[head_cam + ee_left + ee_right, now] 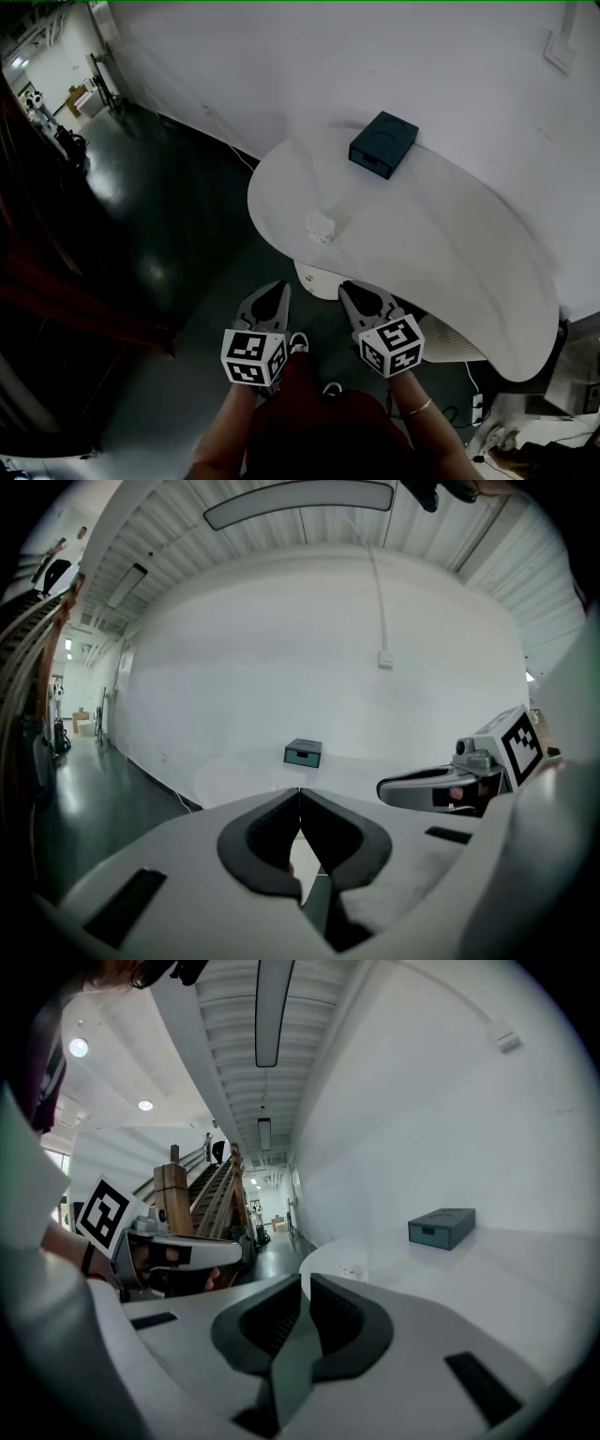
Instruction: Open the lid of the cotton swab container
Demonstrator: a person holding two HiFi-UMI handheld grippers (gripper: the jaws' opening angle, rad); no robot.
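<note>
The cotton swab container (320,228) is seen in the head view as a small, pale box standing on a white rounded table (441,244), close to the table edge nearest the person. Any print on the container is too small to be read. In the right gripper view a small pale object (352,1269) is seen in the same place near that edge; no detail can be made out.

A dark teal box (382,143) is placed well apart from the container, on its far side, next to the white wall (375,56). No lettering can be read on the box in any view.

The left gripper (278,287) is held on the near side of the container, off the table and over the dark floor (159,216). Its jaws are closed tip to tip, with nothing between them, as shown in the left gripper view (299,794).

The right gripper (348,287) is held beside the left one, also short of the container and clear of it. Its jaws are drawn together, and no object is gripped (306,1283).

A marker cube is carried on each gripper: the left cube (253,356) and the right cube (392,345). Only black-and-white square patterns are printed on them; no text is shown. The container is touched by neither gripper.
</note>
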